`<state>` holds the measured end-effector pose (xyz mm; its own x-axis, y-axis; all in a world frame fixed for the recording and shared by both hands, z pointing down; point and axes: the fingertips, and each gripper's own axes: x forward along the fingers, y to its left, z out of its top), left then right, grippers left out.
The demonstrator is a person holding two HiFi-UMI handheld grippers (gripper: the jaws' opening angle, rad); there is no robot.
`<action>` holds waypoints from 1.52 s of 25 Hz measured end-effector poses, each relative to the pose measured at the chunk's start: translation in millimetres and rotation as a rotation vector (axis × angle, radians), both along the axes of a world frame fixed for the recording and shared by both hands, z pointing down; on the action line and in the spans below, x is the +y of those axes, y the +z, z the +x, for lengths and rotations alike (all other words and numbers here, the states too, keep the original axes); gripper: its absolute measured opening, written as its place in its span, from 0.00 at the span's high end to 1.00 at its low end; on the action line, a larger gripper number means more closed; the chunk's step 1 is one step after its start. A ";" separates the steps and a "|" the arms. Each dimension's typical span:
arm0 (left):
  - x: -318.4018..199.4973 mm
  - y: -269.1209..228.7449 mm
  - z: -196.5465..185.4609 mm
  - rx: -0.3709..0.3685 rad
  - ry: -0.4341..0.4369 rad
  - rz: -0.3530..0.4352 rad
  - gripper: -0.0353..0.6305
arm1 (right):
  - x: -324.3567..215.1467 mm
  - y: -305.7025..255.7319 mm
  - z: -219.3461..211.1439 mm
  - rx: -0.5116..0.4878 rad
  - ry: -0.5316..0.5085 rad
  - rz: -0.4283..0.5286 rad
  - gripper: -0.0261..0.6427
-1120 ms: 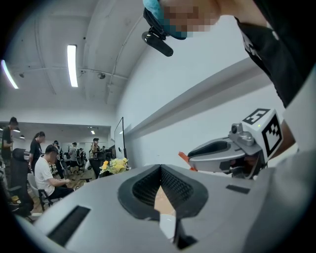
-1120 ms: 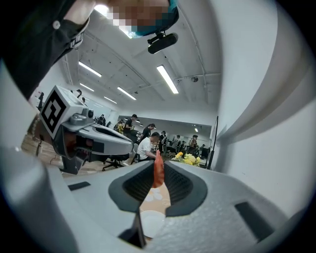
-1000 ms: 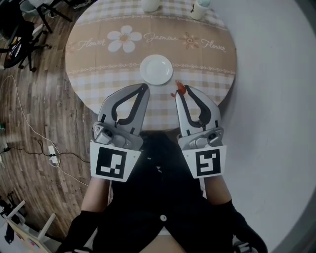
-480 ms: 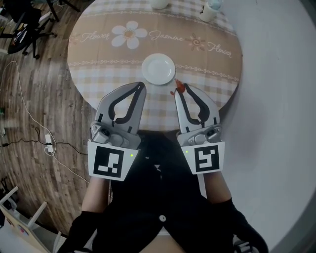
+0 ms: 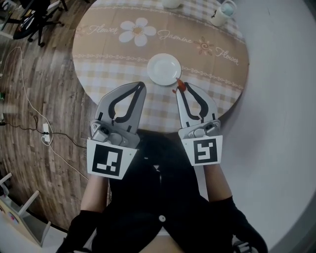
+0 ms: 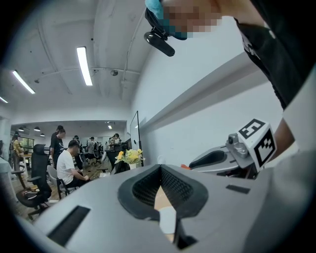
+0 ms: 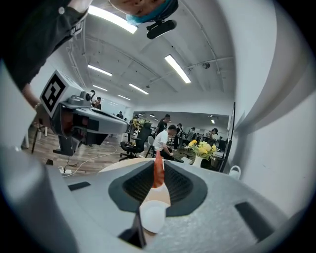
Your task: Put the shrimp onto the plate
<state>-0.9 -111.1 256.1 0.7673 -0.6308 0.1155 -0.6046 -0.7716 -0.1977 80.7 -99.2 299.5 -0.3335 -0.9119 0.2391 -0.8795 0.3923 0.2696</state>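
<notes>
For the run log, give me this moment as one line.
right gripper: shut on shrimp | shrimp: by plate rim, not yet on it | left gripper: shut, empty | plate: bare

One round surface [image 5: 98, 54] under a beige checked cloth. On it, one small round white plate [image 5: 164, 69] and, toward twelve o'clock, two pale mugs [image 5: 223, 12], the second mug [image 5: 171, 3] half cut off. One orange-red shrimp [image 5: 180, 85]. Two grey hand-held grippers: the left hand-held gripper [image 5: 141, 86] and the right hand-held gripper [image 5: 182, 92].
</notes>
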 end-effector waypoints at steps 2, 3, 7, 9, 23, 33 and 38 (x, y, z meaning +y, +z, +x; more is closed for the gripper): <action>-1.0 2.7 -3.3 -0.004 -0.015 -0.009 0.94 | -2.6 8.6 -2.0 -0.005 -0.013 -0.026 0.89; -1.7 4.0 -5.3 -0.007 -0.023 -0.013 0.94 | -4.5 11.7 -3.6 -0.008 -0.022 -0.031 0.89; -4.1 8.9 -12.3 -0.011 -0.057 -0.025 0.94 | -11.3 28.7 -5.5 -0.018 -0.035 -0.069 0.89; -4.0 10.6 -14.5 -0.010 -0.075 -0.032 0.94 | -14.0 37.9 -5.4 -0.018 -0.042 -0.087 0.89; -2.9 20.3 -26.5 -0.020 -0.154 -0.055 0.94 | -39.1 101.7 -12.0 0.032 -0.123 -0.170 0.89; -5.4 24.7 -37.7 -0.020 -0.222 -0.067 0.94 | -62.6 162.7 -3.1 0.029 -0.091 -0.299 0.89; -5.0 28.0 -44.2 -0.030 -0.247 -0.075 0.94 | -72.1 191.7 2.9 0.046 -0.061 -0.364 0.89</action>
